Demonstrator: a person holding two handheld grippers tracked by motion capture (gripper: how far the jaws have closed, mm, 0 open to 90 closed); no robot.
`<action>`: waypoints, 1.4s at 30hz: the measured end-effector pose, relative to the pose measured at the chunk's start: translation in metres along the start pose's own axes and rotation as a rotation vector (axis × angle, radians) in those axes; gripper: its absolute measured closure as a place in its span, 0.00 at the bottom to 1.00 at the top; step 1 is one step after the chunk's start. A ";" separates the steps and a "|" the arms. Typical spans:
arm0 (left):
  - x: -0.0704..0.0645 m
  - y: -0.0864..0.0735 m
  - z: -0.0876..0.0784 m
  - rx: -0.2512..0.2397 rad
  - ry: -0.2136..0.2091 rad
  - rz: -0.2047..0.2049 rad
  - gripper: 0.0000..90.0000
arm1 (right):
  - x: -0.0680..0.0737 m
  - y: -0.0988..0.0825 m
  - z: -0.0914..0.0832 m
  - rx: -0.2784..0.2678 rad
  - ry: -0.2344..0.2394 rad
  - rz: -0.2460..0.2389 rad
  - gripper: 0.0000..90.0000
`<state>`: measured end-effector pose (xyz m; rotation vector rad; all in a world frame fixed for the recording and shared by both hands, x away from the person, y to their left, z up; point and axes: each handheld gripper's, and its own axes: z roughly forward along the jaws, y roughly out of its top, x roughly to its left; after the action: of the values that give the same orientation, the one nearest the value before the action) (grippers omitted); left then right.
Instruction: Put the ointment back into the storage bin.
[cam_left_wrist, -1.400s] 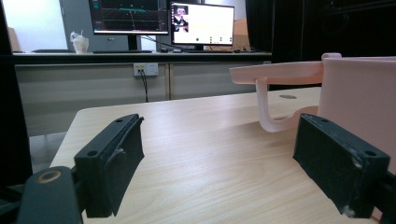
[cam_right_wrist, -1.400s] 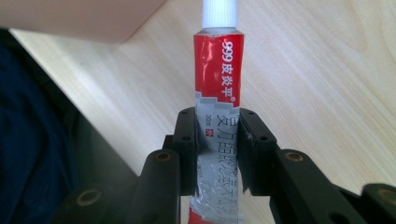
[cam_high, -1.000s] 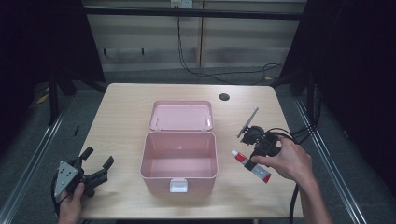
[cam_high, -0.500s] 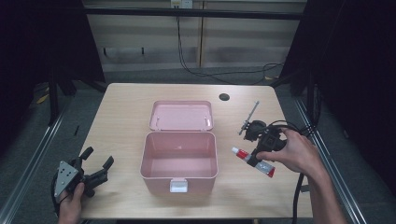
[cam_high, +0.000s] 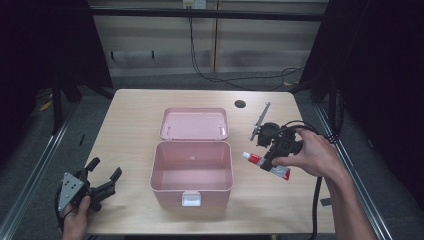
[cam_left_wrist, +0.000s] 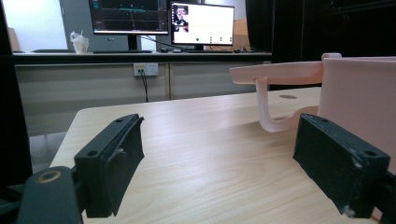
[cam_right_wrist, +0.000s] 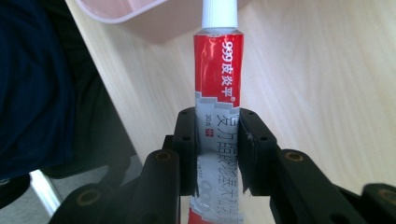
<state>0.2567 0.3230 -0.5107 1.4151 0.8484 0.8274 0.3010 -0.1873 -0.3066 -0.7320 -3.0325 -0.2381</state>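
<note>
Your bench (cam_high: 130, 135): pale matt wood grain. Pink box (cam_high: 192, 167): smooth plastic. Your tube (cam_right_wrist: 218, 93): glossy, crinkled foil-like skin. Jaws: matt black.

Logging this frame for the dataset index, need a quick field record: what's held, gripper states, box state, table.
held item: red and silver ointment tube with white cap, cap pointing toward the box
right gripper: shut on the tube, beside the box's right side
left gripper: open, nothing between its jaws, near the table's front left corner
container: pink plastic box, lid swung open behind it, nothing visible inside
surface: light wooden table
</note>
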 end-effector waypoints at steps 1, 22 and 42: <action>0.000 0.000 0.000 0.000 0.000 0.000 0.17 | -0.001 0.000 -0.001 -0.007 -0.004 -0.011 0.79; 0.000 0.000 0.000 0.000 0.000 0.000 0.17 | 0.010 0.054 -0.009 0.001 0.006 -0.188 0.79; 0.000 0.000 0.000 -0.001 0.000 0.000 0.17 | 0.026 0.118 0.014 0.011 0.055 -0.324 0.79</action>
<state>0.2567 0.3231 -0.5107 1.4147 0.8478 0.8271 0.3315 -0.0699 -0.3020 -0.2244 -3.0800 -0.2391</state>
